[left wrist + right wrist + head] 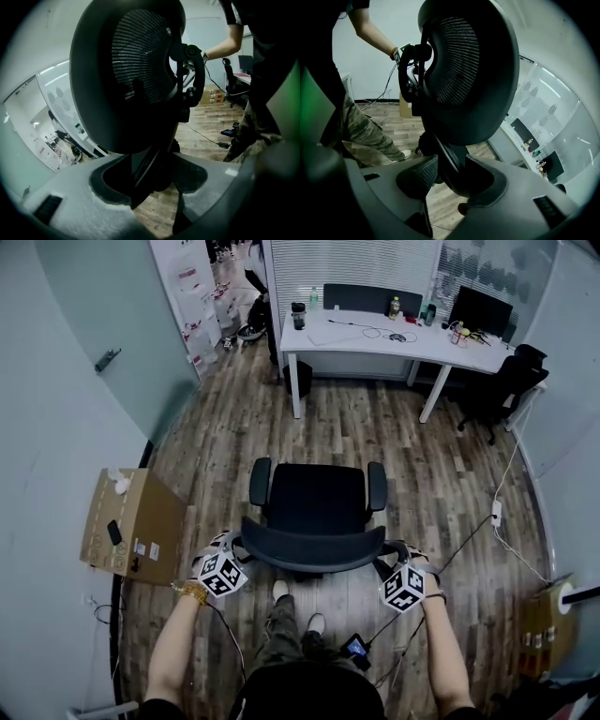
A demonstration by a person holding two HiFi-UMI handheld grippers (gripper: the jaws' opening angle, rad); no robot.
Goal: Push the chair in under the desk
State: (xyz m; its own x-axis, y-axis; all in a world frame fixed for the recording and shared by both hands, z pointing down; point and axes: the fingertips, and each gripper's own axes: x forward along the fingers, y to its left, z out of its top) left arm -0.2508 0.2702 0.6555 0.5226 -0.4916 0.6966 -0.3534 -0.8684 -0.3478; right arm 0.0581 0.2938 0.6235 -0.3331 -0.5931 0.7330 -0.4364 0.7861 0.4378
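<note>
A black mesh office chair (317, 498) stands on the wood floor, well short of the white desk (394, 338) at the far end. I stand behind its curved backrest (312, 549). My left gripper (236, 545) is at the backrest's left end and my right gripper (392, 554) at its right end. In the left gripper view the backrest (136, 70) rim runs between the left gripper's (154, 183) jaws, with floor showing beside it. In the right gripper view the backrest (473, 70) rim lies between the right gripper's (450, 183) jaws, close to one ribbed pad.
A cardboard box (131, 526) leans by the left wall and another box (548, 624) sits at the right. A second black chair (506, 385) stands at the desk's right end. Cables (469, 540) and a small device (356, 650) lie near my feet.
</note>
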